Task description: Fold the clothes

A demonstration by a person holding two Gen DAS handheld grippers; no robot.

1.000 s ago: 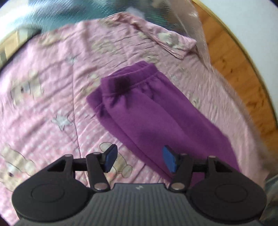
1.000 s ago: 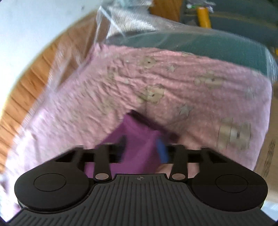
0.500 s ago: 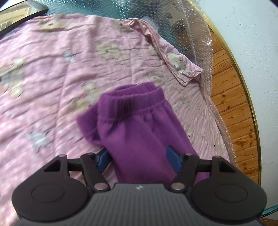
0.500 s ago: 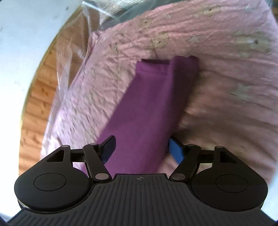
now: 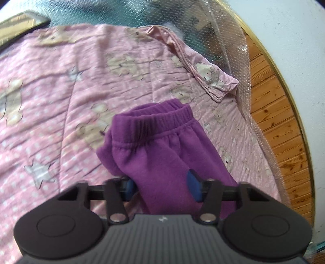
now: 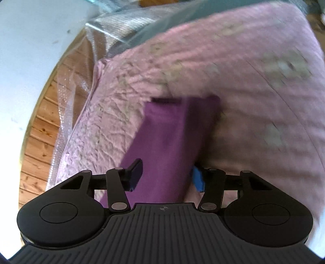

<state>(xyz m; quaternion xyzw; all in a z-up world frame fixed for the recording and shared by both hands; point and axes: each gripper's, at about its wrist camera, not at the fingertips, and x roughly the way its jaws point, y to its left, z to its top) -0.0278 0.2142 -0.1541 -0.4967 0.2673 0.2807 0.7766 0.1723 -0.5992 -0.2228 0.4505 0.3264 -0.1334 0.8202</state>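
Purple fleece trousers [image 5: 160, 146] lie folded lengthwise on a pink bear-print sheet [image 5: 61, 85], waistband at the far end. My left gripper [image 5: 161, 187] is open, its blue pads on either side of the trousers just below the waistband. In the right wrist view the trousers [image 6: 172, 138] run away from me, leg end far. My right gripper [image 6: 166, 177] is open, its pads on either side of the cloth. Whether the pads touch the cloth is unclear.
The sheet's folded corner [image 5: 215, 81] lies far right. Bubble wrap [image 5: 243, 67] hangs over the edge beside a wooden floor [image 5: 280, 126] and a white wall [image 6: 30, 50]. A teal surface [image 5: 85, 12] lies beyond the sheet.
Both grippers have moved down and in along the trousers. The cloth now sits between the open pads of each. The right view has tilted and blurred.
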